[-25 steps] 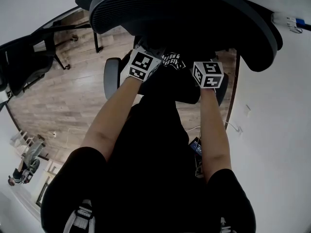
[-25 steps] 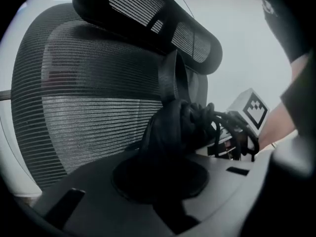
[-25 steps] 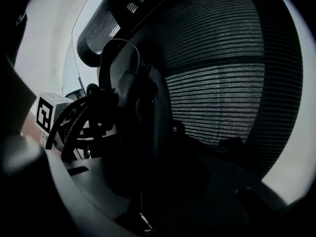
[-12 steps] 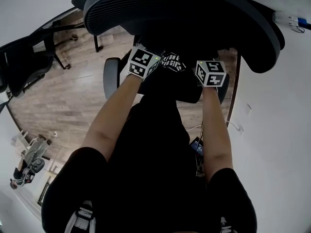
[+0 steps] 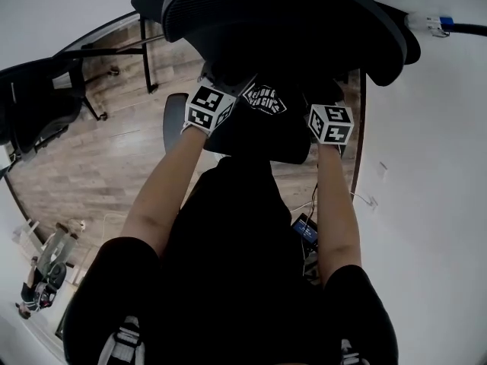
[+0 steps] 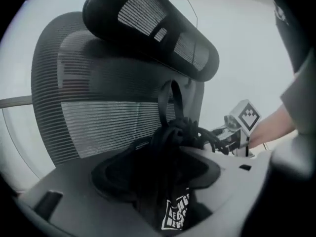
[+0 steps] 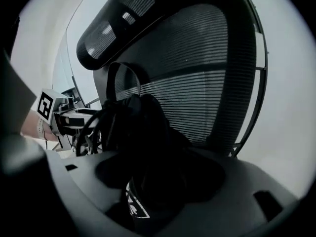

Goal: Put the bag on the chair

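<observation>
The black bag [image 6: 165, 181], soft fabric with a white printed patch low on its front, sits on the seat of the chair [image 6: 94, 122]. It is slumped against the chair's grey mesh backrest, its looped handles upright below the headrest.

White block lettering [image 5: 265, 99] on black bag [image 6: 168, 177], upper centre of head view: two lines, too small to read. Same print at bottom centre of left gripper view: blurred, illegible. Marker cubes [image 5: 209, 106] [image 5: 330, 122]: black-and-white square patterns only, no readable characters.
</observation>
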Demonstrator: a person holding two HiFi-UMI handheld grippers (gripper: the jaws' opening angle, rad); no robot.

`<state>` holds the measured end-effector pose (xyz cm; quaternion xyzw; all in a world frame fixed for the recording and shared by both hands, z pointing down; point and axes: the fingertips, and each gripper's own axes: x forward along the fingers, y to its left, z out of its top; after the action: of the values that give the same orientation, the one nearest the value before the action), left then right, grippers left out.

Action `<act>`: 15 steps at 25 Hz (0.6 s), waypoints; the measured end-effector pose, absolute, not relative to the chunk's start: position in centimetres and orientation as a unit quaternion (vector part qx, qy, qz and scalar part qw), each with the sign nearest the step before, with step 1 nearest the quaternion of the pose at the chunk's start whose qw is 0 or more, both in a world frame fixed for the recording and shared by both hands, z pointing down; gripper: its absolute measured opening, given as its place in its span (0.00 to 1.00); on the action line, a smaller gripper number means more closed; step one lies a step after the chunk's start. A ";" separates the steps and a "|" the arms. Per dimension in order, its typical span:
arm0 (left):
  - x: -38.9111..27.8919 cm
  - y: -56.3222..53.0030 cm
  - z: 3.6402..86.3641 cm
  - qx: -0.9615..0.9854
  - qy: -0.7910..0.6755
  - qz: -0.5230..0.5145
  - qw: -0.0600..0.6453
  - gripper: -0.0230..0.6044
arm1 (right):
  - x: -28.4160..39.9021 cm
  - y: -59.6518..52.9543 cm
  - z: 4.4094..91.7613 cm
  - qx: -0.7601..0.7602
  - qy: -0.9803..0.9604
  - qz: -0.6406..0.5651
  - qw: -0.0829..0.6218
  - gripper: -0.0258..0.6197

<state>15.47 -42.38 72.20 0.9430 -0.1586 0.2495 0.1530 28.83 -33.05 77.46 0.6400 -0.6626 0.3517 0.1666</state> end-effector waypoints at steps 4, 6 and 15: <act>13.9 -41.5 69.1 0.948 -0.156 0.235 0.145 0.46 | 28.9 -31.0 74.4 0.661 -0.649 0.343 0.153 0.48; 13.2 -41.1 67.3 0.952 -0.155 0.226 0.140 0.46 | 28.6 -30.2 72.6 0.670 -0.646 0.336 0.143 0.48; 9.5 -37.8 57.7 0.967 -0.139 0.178 0.119 0.45 | 22.9 -27.8 62.4 0.664 -0.686 0.274 0.114 0.44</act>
<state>9.54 -37.77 57.73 0.9669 -0.1387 0.1782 0.1189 22.89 -27.78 62.41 0.6642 -0.6861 0.2739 0.1141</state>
